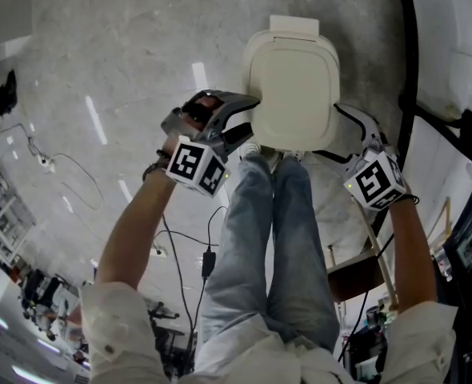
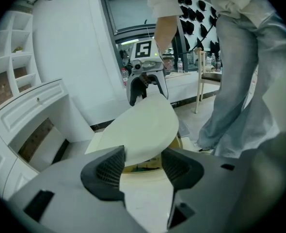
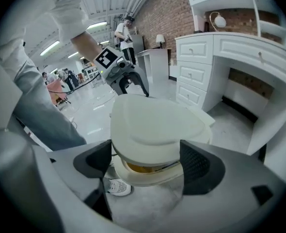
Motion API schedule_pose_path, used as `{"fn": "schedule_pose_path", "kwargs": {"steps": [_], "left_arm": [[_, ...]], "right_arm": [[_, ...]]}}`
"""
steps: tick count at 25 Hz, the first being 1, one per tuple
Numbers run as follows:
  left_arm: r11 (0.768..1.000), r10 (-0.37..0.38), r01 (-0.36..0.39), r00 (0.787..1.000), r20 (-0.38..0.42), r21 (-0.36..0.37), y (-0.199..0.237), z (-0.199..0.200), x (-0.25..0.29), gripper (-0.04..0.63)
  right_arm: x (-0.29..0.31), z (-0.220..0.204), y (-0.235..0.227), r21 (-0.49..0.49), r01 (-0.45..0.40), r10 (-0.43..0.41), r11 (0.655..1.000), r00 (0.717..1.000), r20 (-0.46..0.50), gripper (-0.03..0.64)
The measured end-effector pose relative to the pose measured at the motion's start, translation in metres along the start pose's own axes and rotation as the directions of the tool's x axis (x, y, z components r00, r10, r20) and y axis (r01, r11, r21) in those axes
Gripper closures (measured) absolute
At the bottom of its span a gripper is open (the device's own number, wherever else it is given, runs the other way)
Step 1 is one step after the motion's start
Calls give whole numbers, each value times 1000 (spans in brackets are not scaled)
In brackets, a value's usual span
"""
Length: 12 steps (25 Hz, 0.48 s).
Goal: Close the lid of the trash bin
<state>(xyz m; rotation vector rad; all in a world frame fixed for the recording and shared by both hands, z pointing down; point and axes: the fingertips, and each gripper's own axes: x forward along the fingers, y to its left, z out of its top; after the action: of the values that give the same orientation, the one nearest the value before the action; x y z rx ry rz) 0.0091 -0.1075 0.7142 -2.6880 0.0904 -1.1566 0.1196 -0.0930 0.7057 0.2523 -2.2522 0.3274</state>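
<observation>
Your left gripper (image 1: 248, 117) sits at the left edge of the lid (image 1: 292, 82) and your right gripper (image 1: 340, 130) at its right edge, so the two flank the trash bin (image 3: 148, 176) from either side; both point down at a slant towards it

In the left gripper view your jaws stand apart, with the near rim of the cream lid reaching into the gap between them; the left pad (image 2: 104, 171) is right at the rim, the other one clear of it, so nothing is clamped; the tool is open

In the right gripper view your jaws stand wide, one on each side of the lid's rounded front; the lid fills most of the span between them, but the pads are not pressed on it; this tool is open too

The lid lies low over the bin but is not down flat; a dark slit shows under its front edge, with something yellowish inside

The bin stands on the pale marbled floor (image 1: 124, 54) straight ahead of your feet, your jeans (image 1: 272, 238) just short of it and a white shoe (image 3: 118, 187) beside its base; a white desk with drawers (image 3: 215, 57) stands behind it
</observation>
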Motion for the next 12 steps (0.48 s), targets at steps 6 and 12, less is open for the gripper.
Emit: {"fn": "schedule_pose_path", "kwargs": {"steps": [6,12], "left_arm": [[996,-85,86,996,-27,21,-17,-10,7,318],[986,-165,165,986,-34,-1,-24,-15,10,302]], "right_arm": [[9,-9,3,48,-28,29,998,999,-16,176],[17,-13,2,80,-33,35,996,999,-21,176]]}}
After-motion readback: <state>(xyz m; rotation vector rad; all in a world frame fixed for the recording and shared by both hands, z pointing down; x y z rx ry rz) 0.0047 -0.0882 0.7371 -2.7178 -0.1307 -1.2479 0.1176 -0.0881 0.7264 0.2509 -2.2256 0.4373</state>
